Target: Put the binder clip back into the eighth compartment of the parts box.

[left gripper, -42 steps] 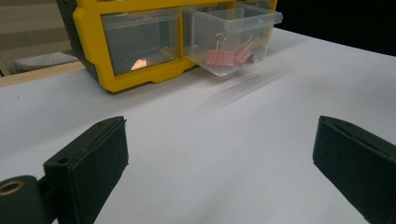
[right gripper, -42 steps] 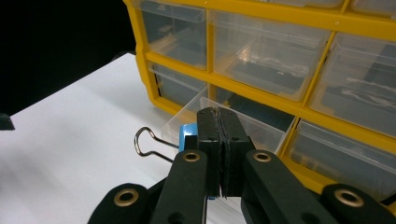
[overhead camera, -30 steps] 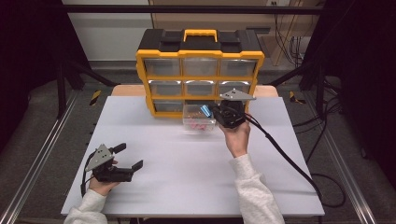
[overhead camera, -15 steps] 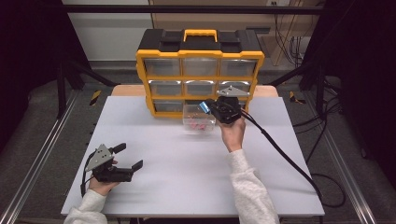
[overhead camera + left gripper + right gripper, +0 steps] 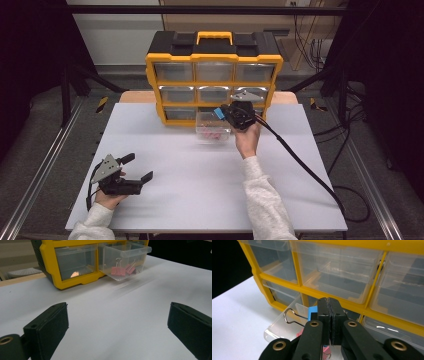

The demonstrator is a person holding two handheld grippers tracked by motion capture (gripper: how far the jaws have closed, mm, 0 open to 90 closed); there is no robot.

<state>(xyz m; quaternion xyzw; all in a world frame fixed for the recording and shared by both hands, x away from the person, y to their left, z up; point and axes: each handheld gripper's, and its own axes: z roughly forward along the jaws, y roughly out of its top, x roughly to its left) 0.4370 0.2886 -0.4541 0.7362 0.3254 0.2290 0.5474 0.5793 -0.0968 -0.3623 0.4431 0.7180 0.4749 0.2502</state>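
You are holding the right claw (image 5: 226,114) just in front of the yellow organizer (image 5: 214,60), over its bottom middle drawer (image 5: 212,131), which is standing pulled out onto the white bench (image 5: 200,180). In the right gripper view the two jaws are pressing together, and a blue binder clip (image 5: 312,313) is sitting pinched at their left side, with its wire handle (image 5: 291,316) sticking out to the left above the open drawer. In the high view the same blue clip (image 5: 219,113) is showing at the tip of this claw, just in front of the organizer's lowest row. Inside the clear drawer, pink binder clips (image 5: 123,269) are lying on the bottom, as the left gripper view is showing. You are resting the left claw (image 5: 139,169) on the bench well apart from the organizer, toward the near left corner. Its jaws are standing wide open and are holding nothing; only bare bench surface is lying between them, and they are pointing toward the organizer.
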